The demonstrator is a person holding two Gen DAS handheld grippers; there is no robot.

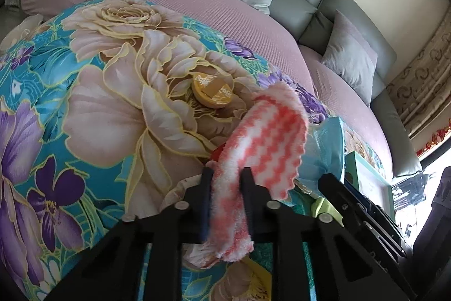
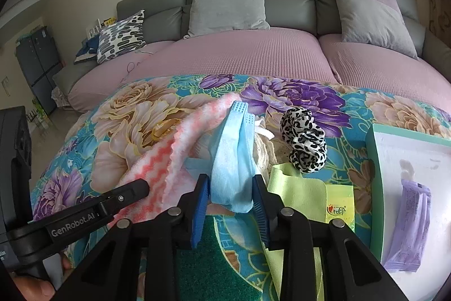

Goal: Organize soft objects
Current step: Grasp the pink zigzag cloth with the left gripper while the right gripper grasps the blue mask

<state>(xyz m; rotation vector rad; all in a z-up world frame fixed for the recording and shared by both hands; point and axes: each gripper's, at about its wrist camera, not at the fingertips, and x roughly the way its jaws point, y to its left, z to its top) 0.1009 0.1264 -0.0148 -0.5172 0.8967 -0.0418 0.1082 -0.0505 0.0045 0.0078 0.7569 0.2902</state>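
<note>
Left hand-held gripper [image 1: 227,174]: my jaws are clamped tight on the pink-and-white cloth [image 1: 265,137], which sticks up past the tips and flops over.
Right hand-held gripper [image 2: 231,182]: my jaws are pinched on the blue face mask [image 2: 234,151], bunched between the pads, its strap ends poking forward.
Where they are: both pieces are held just above the flowered blanket [image 2: 296,92], near its middle and close beside each other.
Nearby: a leopard scrunchie [image 2: 304,143] and a yellow-green cloth [image 2: 296,188] lie by the mask; a mint-rimmed box [image 2: 375,174] sits at the blanket's right edge with a purple packet [image 2: 408,227] in it.
Risk, tangling: the cloth drapes against the mask, so pulling apart could drag one from its grip.
Risk, slipping: the mask is thin and gathered, so a quick swing toward the box may let it slide out.
Risk, snagging: the trailing cloth could sweep the round yellow lid [image 1: 211,92] along.
</note>
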